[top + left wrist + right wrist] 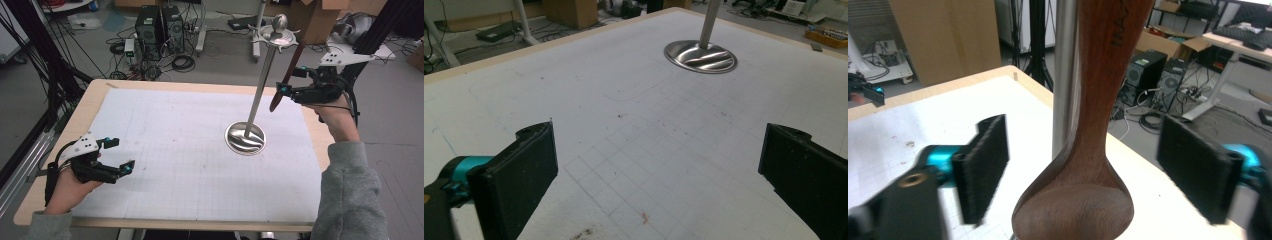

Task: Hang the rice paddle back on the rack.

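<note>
Hanging by the stand [261, 85] near the tabletop's right edge, the wooden spoon [1088, 150] looks stiff, probably light; your right gripper [1088, 170] gapes around its neck, your left gripper [659, 175] wide, empty.

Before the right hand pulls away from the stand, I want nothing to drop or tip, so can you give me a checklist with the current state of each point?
1. Right gripper open, its fingers clear of the wooden spoon: ok.
2. Spoon hanging bowl-down beside the pole: ok.
3. Spoon's handle actually caught on a hook at the top: cannot tell, the hook is too small to see.
4. Stand base flat on the gridded mat: ok.
5. Left gripper open, holding nothing, low over the mat away from the stand: ok.
</note>
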A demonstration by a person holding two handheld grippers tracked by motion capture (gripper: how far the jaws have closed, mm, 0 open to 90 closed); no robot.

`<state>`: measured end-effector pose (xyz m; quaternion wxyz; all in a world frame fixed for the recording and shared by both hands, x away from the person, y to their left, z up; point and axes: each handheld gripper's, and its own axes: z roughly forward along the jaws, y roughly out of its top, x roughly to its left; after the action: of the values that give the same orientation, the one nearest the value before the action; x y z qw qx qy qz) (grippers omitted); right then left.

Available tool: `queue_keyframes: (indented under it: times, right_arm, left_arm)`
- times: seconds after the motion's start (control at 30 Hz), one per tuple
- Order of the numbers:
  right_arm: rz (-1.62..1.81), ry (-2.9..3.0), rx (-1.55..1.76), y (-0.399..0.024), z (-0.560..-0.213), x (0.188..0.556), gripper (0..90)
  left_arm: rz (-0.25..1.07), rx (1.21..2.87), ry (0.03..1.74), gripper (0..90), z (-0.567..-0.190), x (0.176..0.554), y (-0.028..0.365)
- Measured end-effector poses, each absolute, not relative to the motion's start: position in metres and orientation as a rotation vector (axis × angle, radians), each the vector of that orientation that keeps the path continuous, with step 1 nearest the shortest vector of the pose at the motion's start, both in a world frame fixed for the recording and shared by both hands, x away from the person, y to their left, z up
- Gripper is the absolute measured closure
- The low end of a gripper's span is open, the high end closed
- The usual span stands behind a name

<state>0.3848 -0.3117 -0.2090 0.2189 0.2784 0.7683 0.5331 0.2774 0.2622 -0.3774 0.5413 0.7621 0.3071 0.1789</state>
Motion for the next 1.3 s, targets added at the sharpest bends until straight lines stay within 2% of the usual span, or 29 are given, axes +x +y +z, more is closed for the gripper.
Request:
queue_keyframes:
  times: [0.27,0.73,1.3]
  right_arm:
    - [1.409,2.122,0.839,-0.312,-0.213,0.383,0.6]
    - [1.41,2.103,0.856,-0.324,-0.228,0.365,0.6]
    - [1.418,2.121,0.91,-0.344,-0.27,0.351,0.6]
  left_arm:
    - [0.418,1.812,0.721,2.8,-0.377,0.281,0.259]
    - [0.432,1.791,0.679,2.8,-0.376,0.292,0.245]
    - [0.395,1.78,0.651,2.8,-0.374,0.298,0.234]
